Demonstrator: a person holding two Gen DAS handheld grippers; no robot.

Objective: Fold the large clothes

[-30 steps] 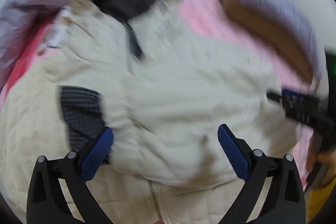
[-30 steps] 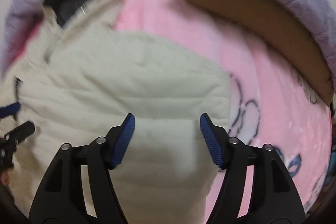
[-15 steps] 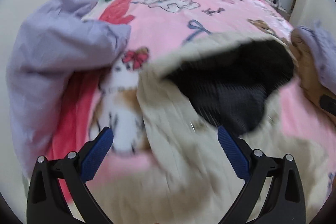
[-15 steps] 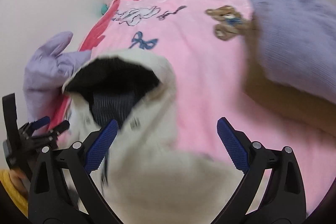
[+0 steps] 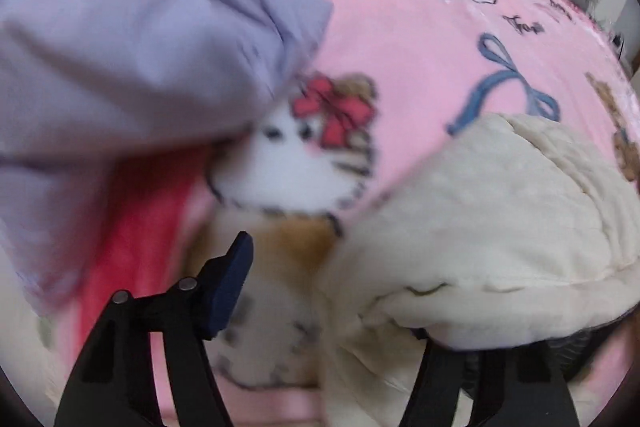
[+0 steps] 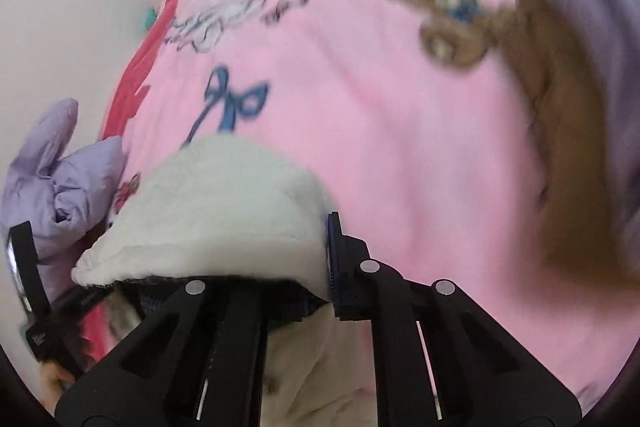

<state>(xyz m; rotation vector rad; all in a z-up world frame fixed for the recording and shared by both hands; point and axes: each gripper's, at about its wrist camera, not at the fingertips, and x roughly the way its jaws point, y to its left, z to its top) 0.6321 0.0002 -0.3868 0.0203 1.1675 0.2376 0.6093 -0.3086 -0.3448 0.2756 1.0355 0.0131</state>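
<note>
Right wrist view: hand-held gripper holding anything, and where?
Yes: the right hand-held gripper is shut on the cream jacket, pinching the edge of its hood.

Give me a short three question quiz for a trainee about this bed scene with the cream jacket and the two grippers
1. True or false: the right gripper is shut on the cream jacket.
2. Which colour is the bow printed on the pink blanket just beyond the jacket's hood? A red, B blue, C green.
3. Fill in: the garment bunched at the blanket's left edge is ____ in colour.

Key
1. True; its fingers pinch the hood's edge.
2. B, the blue bow.
3. Lilac, the lilac garment.
</note>
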